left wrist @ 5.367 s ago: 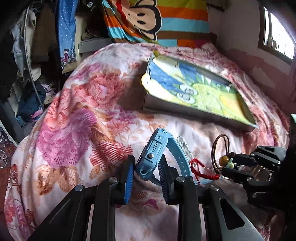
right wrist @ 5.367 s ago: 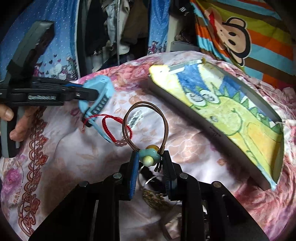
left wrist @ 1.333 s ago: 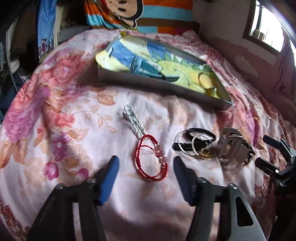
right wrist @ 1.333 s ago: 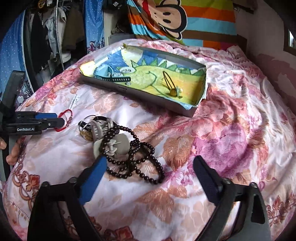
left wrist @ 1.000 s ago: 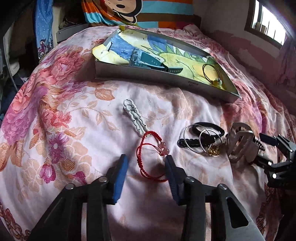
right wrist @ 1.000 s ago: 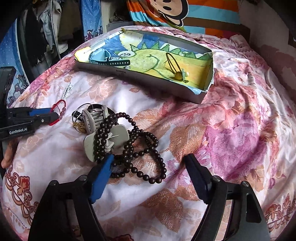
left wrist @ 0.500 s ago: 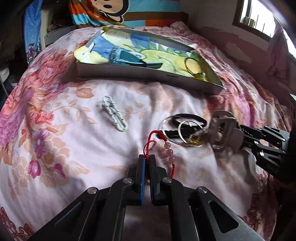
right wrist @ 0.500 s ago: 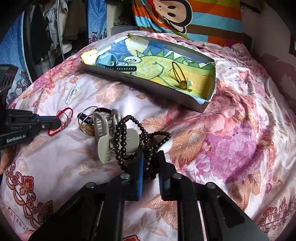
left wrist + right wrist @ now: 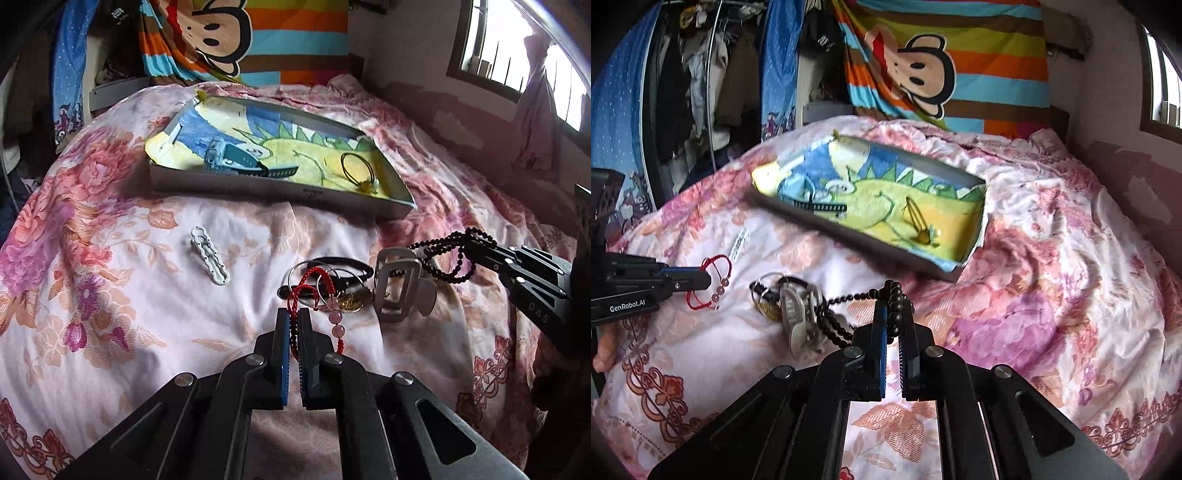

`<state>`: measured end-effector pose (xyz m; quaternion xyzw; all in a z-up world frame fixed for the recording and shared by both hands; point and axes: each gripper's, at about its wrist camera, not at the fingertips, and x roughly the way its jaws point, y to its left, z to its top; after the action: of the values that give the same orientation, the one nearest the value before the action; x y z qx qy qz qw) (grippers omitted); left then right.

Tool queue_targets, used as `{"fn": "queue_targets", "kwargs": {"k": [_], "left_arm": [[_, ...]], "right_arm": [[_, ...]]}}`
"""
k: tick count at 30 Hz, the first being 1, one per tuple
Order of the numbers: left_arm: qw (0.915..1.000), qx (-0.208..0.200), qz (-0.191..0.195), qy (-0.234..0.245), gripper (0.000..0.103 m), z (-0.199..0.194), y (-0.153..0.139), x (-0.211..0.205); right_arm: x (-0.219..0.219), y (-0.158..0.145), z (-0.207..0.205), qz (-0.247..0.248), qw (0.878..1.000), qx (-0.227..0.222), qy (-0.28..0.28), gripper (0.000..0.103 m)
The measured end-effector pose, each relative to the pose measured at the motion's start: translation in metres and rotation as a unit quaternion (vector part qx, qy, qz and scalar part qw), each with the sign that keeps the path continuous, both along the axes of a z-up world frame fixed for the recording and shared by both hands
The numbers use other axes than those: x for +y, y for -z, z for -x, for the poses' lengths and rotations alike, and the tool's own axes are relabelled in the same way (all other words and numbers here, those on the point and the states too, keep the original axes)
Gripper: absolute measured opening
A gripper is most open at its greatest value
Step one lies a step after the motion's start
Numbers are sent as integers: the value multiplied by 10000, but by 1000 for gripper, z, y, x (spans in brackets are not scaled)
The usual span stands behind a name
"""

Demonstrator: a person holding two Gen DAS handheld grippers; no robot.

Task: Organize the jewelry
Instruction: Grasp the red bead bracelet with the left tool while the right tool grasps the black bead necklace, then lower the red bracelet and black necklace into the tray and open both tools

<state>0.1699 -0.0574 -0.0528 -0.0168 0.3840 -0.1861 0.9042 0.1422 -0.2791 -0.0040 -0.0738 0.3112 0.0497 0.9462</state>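
Note:
My left gripper [image 9: 294, 314] is shut on a red cord bracelet [image 9: 314, 282] with pink beads and holds it just above the bedspread; it also shows in the right wrist view [image 9: 716, 275]. My right gripper [image 9: 893, 312] is shut on a dark bead necklace [image 9: 849, 299], lifted, its strand trailing over a grey hair claw clip [image 9: 798, 314]. The necklace [image 9: 448, 254] and clip [image 9: 399, 288] also show in the left wrist view. A shallow box [image 9: 269, 186] with a dinosaur drawing holds a blue watch [image 9: 236, 158] and a brown hair tie [image 9: 356, 168].
On the floral bedspread lie a white hair clip [image 9: 209, 254], black hair ties [image 9: 343, 269], thin rings and a gold piece [image 9: 351, 303]. A striped monkey blanket [image 9: 945, 70] hangs behind. Hanging clothes [image 9: 701, 81] are at the left, a window [image 9: 524, 59] at the right.
Both grippers have closed on their items and lifted them: the left raised the red bracelet, the right raised the bead necklace off the clip. Earlier the watch and hair tie went into the box.

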Motion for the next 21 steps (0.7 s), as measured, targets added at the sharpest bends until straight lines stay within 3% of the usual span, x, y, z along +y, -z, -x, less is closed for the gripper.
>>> {"fn": "queue_targets", "kwargs": {"k": [10, 15, 21], "left_arm": [[9992, -206, 329, -123, 4, -5, -27, -7], [9966, -343, 738, -126, 4, -33, -44, -16], [9964, -500, 670, -147, 4, -81, -58, -33]], "right_arm": [[-7, -40, -1, -116, 9974, -712, 60, 5], [-9, -61, -20, -241, 9931, -1148, 30, 5], [-14, -64, -71, -363, 9911, -1279, 12, 5]]}}
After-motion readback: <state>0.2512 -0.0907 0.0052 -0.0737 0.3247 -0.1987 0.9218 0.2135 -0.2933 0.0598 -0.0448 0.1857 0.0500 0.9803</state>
